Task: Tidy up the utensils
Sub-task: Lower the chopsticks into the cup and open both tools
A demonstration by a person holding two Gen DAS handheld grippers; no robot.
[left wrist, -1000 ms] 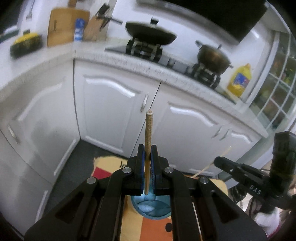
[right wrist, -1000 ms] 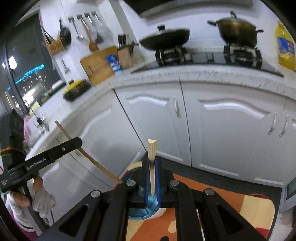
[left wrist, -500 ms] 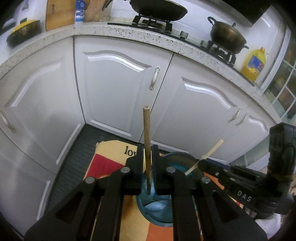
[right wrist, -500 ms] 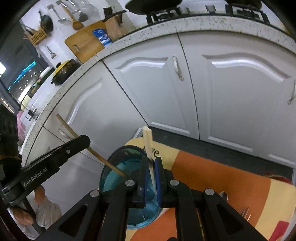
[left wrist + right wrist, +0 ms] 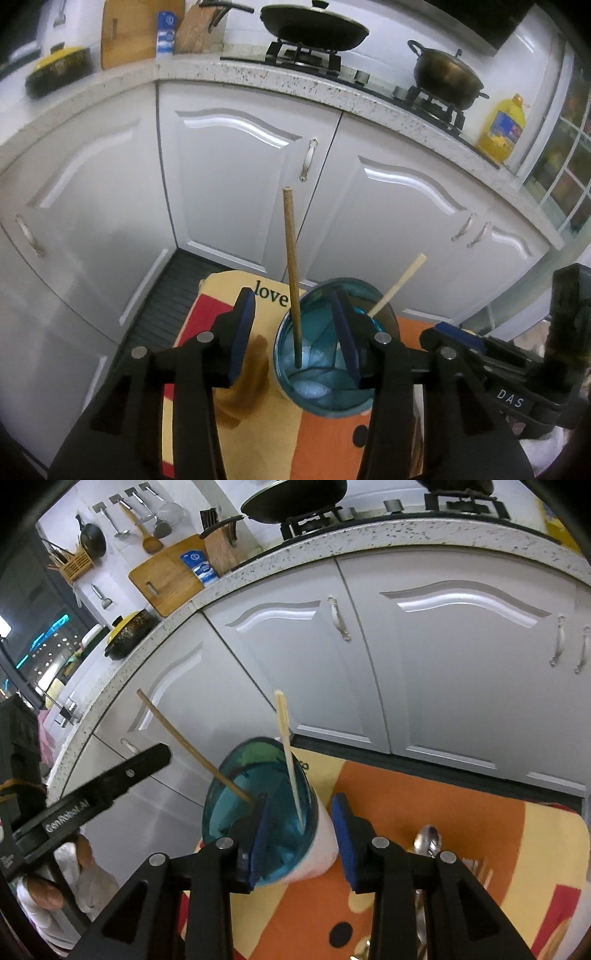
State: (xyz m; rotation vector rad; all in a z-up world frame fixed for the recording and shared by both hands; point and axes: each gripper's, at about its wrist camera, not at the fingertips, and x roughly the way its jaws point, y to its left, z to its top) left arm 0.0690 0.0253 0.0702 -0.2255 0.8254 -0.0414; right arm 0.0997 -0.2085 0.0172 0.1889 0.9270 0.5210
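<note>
Left claw: the left gripper (image 5: pixel 295 330) has just been spreading its blue-padded jaws; they stand wide, touching nothing.
Brown stick: the round dark-brown wooden chopstick (image 5: pixel 291 275) stands free between those jaws, its lower end inside the cup.
Right claw: the right gripper (image 5: pixel 301 825) has just been opening too; its jaws stand apart, pinching nothing.
Pale stick: the flat pale bamboo chopstick (image 5: pixel 289 755) leans between its jaws, tip in the cup.
Cup: the translucent teal plastic cup (image 5: pixel 321 373) sits just ahead of both claws on the orange, yellow and red patterned cloth (image 5: pixel 424 797).
Spoon: a steel spoon (image 5: pixel 427 840) lies on the cloth, right of the right claw.
</note>
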